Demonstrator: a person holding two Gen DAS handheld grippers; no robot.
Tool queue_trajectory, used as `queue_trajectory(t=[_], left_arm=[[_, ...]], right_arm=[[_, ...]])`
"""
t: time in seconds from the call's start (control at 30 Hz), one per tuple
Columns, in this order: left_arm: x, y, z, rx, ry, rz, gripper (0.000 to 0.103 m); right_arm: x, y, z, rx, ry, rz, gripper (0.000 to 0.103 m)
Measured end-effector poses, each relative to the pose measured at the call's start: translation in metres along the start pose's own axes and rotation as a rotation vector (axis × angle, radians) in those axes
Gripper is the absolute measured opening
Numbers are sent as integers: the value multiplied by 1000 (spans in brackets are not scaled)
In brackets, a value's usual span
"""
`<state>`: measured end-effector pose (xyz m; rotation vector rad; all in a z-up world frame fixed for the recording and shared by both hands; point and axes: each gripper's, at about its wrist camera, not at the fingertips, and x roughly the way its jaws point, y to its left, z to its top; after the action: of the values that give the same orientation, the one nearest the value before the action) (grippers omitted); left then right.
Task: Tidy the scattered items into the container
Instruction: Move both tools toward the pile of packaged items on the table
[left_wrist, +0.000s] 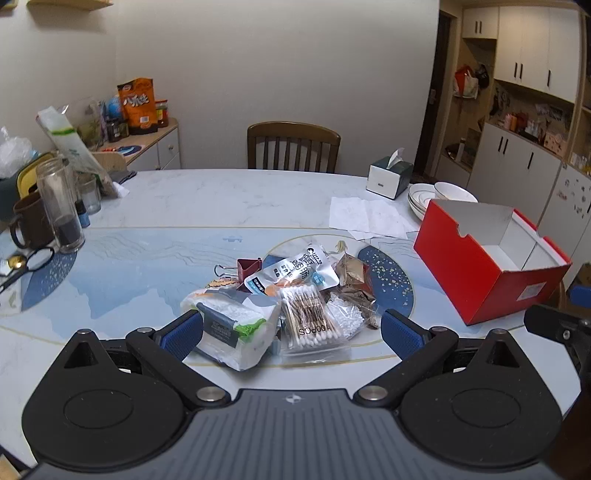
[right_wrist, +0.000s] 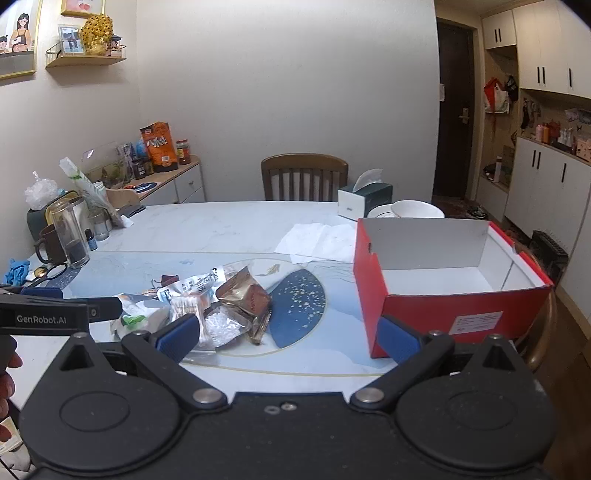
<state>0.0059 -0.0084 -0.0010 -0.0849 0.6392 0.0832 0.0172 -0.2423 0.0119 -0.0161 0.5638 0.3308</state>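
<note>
A pile of small items lies mid-table: a white tissue pack, a bag of cotton swabs, a silver snack pouch, a brown foil packet and a red binder clip. An open, empty red box stands to the right. My left gripper is open, its pads either side of the pile's near edge. My right gripper is open and empty between the pile and the red box.
A tissue box, stacked bowls and paper napkins sit behind the red box. A glass jar, a brown mug and scissors stand at the left. A wooden chair is at the far side.
</note>
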Motion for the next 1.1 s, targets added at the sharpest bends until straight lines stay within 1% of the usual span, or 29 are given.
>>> queue_trajectory(t=[0.07, 0.13, 0.2, 0.37, 0.5, 0.57, 0.87, 0.93, 1.0, 1.1], left_arm=[[3, 2, 0, 8, 4, 0, 103], [7, 7, 1, 3, 15, -21, 103], [11, 12, 0, 0, 9, -40, 103], [25, 24, 1, 10, 11, -58, 103], [38, 29, 0, 57, 16, -56, 103], [45, 33, -2, 73, 29, -72, 103], [81, 64, -5, 110, 58, -84, 103], [90, 70, -6, 132, 71, -96, 103], [95, 74, -5, 167, 65, -114, 102], [96, 81, -1, 270, 25, -198, 102]], right_arm=[[5, 2, 2, -1, 4, 15, 102], [9, 3, 4, 4, 3, 26, 102], [14, 6, 6, 2, 3, 26, 102], [29, 16, 9, 1, 20, 10, 102], [44, 26, 10, -3, 43, 5, 102], [52, 34, 10, -8, 52, 7, 102], [93, 65, 12, -35, 112, 42, 100], [104, 71, 13, -41, 135, 57, 98], [114, 75, 13, -42, 162, 68, 96], [125, 79, 14, -39, 188, 84, 95]])
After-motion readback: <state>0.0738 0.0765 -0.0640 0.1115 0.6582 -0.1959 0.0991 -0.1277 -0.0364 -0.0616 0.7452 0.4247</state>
